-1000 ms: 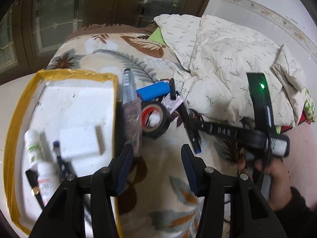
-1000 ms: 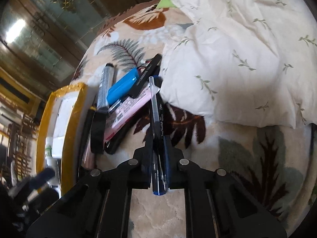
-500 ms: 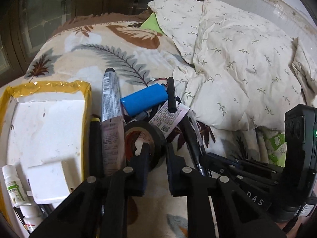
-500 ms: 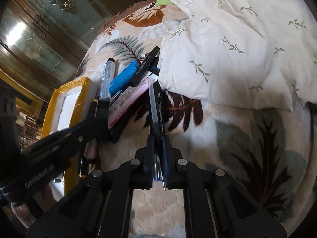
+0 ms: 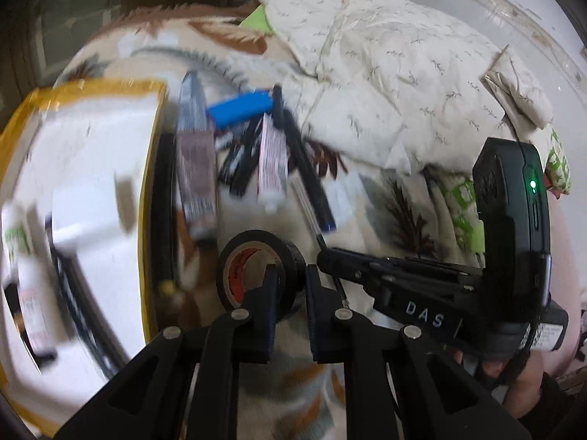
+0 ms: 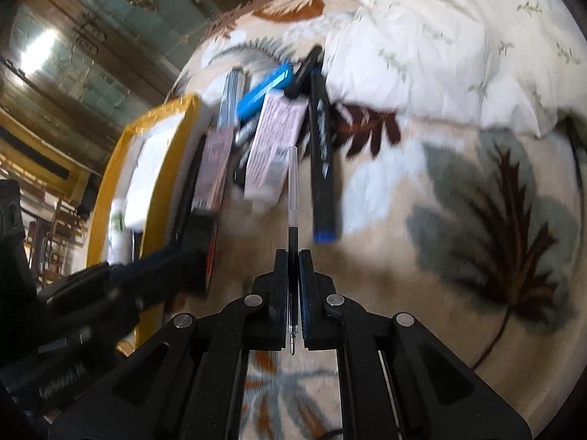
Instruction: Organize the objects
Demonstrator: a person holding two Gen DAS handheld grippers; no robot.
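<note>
My left gripper point(image 5: 291, 275) is shut on the wall of a black tape roll point(image 5: 253, 260) and holds it just above the floral blanket, right of the yellow-rimmed white tray point(image 5: 150, 190). My right gripper point(image 6: 293, 260) is shut on a thin clear pen point(image 6: 292, 187), which sticks out forward past the fingertips. The right gripper also shows in the left wrist view point(image 5: 326, 256), close beside the tape roll. A pile lies by the tray: a grey tube point(image 5: 196, 154), a blue cylinder point(image 5: 240, 106), a pink-white tube point(image 5: 272, 157) and a black marker with a blue end point(image 6: 323, 168).
A cream quilt point(image 5: 396, 84) is bunched at the back right of the bed. The tray holds a white block point(image 5: 88, 212) and small bottles point(image 5: 25, 275). Dark wooden doors with glass panels point(image 6: 91, 29) stand behind the bed.
My left gripper closed on the tape roll and drew it back from the pile toward me. My right gripper lifted the clear pen away from the black marker, which stayed on the blanket.
</note>
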